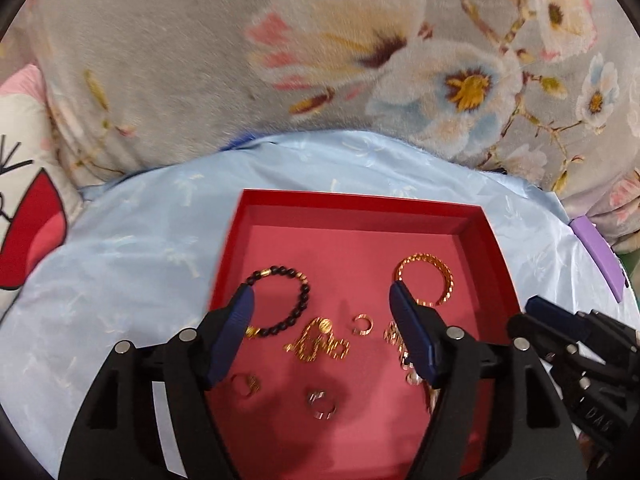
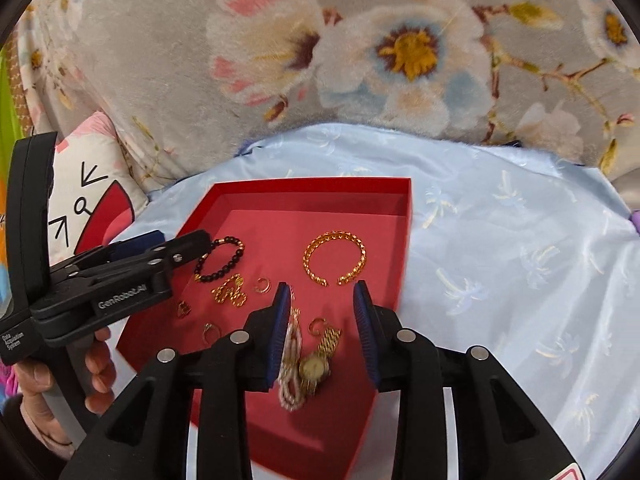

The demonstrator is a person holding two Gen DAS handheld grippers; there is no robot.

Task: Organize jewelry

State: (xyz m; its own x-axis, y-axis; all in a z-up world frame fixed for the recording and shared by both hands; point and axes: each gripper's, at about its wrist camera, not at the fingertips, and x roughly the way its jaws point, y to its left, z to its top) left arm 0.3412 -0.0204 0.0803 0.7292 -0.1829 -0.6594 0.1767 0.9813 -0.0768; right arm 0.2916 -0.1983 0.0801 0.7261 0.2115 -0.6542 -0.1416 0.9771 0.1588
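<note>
Lying loose in the red tray on the pale blue quilt, the jewelry is all within reach. Left gripper hovers, fingers apart, empty, over the beaded bracelet; right gripper, fingers apart, straddles the gold watch, likely for sorting.

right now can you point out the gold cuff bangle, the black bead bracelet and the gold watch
gold cuff bangle (image 2: 335,258), right wrist view, on the far arc of its chain band
black bead bracelet (image 1: 306,290), left wrist view, on the beads at its right side
gold watch (image 2: 313,367), right wrist view, on the round dial
</note>
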